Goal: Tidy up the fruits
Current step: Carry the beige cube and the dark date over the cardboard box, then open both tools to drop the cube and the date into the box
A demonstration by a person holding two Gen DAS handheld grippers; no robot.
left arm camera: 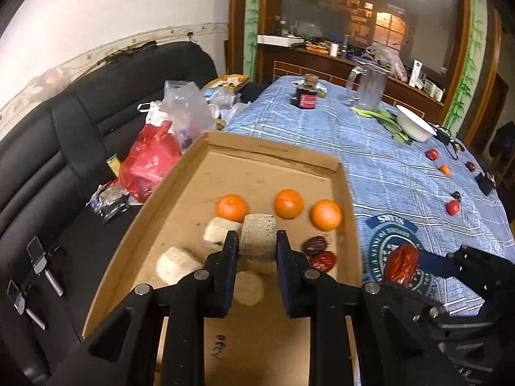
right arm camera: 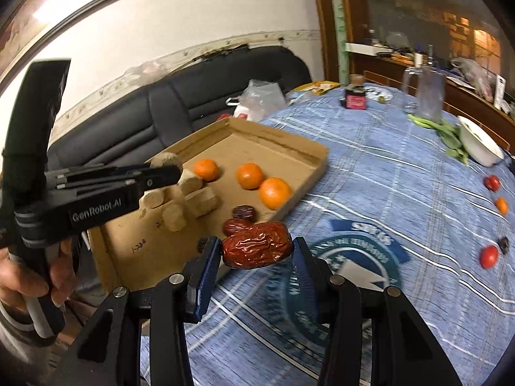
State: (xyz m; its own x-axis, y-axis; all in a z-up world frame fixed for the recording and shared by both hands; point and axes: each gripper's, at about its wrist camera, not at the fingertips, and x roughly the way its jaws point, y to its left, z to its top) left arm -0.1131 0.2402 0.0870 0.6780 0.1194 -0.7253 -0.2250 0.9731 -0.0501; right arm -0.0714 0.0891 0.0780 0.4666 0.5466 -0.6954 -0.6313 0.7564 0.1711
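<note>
A cardboard tray [left arm camera: 267, 157] [right arm camera: 283, 141] holds three oranges [left arm camera: 288, 203] [right arm camera: 248, 175], two dark red dates [left arm camera: 323, 261] [right arm camera: 236, 225] and several pale cut chunks [left arm camera: 175, 265] [right arm camera: 202, 201]. My left gripper [left arm camera: 258, 242] is shut on one pale chunk [left arm camera: 259, 236] above the tray; it shows in the right wrist view [right arm camera: 167, 169]. My right gripper [right arm camera: 257, 251] is shut on a wrinkled red date [right arm camera: 257, 247] just off the tray's near right corner; it shows in the left wrist view [left arm camera: 402, 265].
Loose small tomatoes [left arm camera: 453, 207] [right arm camera: 488, 256], a small orange [left arm camera: 444, 169] and dark dates [right arm camera: 503, 244] lie on the blue checked cloth [left arm camera: 386, 167]. A white bowl [left arm camera: 415, 122], greens, a glass pitcher [left arm camera: 370, 87] and a jar [left arm camera: 305, 95] stand at the back. A black sofa with plastic bags [left arm camera: 151, 160] is left.
</note>
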